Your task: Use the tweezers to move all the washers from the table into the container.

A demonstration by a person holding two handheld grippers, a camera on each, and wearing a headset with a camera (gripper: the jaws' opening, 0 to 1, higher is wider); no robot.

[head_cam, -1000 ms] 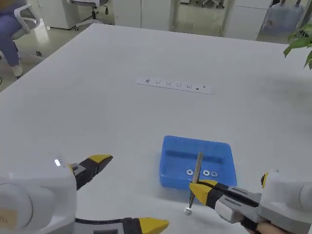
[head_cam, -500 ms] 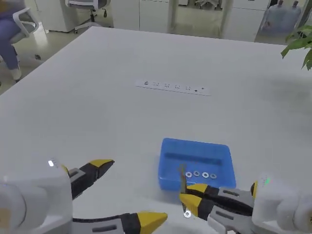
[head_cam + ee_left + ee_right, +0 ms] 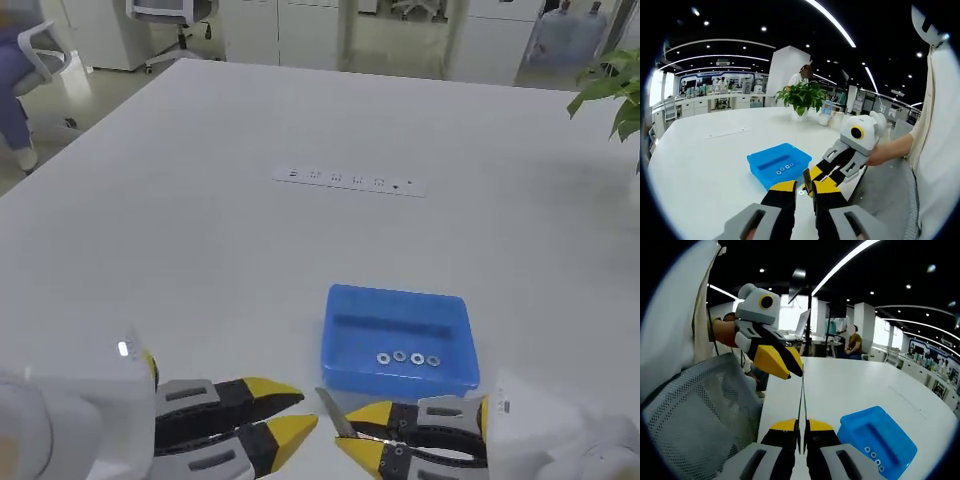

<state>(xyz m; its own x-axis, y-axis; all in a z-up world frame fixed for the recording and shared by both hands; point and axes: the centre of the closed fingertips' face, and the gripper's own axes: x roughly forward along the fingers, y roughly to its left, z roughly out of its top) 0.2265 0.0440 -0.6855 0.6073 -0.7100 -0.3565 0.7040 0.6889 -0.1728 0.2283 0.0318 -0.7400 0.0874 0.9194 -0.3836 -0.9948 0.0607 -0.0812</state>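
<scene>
Swinging away from the container (image 3: 395,296), the right gripper (image 3: 360,440) pinches the tweezers (image 3: 333,413) beside the left gripper (image 3: 295,415), whose jaws have closed up; whether they touch, I cannot tell. Four washers (image 3: 407,358) lie inside the container, and one loose washer (image 3: 801,192) sits just outside it, not picked up yet.

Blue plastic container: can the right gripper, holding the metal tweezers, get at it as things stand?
Probably yes: the blue plastic container sits open-topped just beyond the right gripper, with nothing between them; its metal tweezers point leftward.
</scene>
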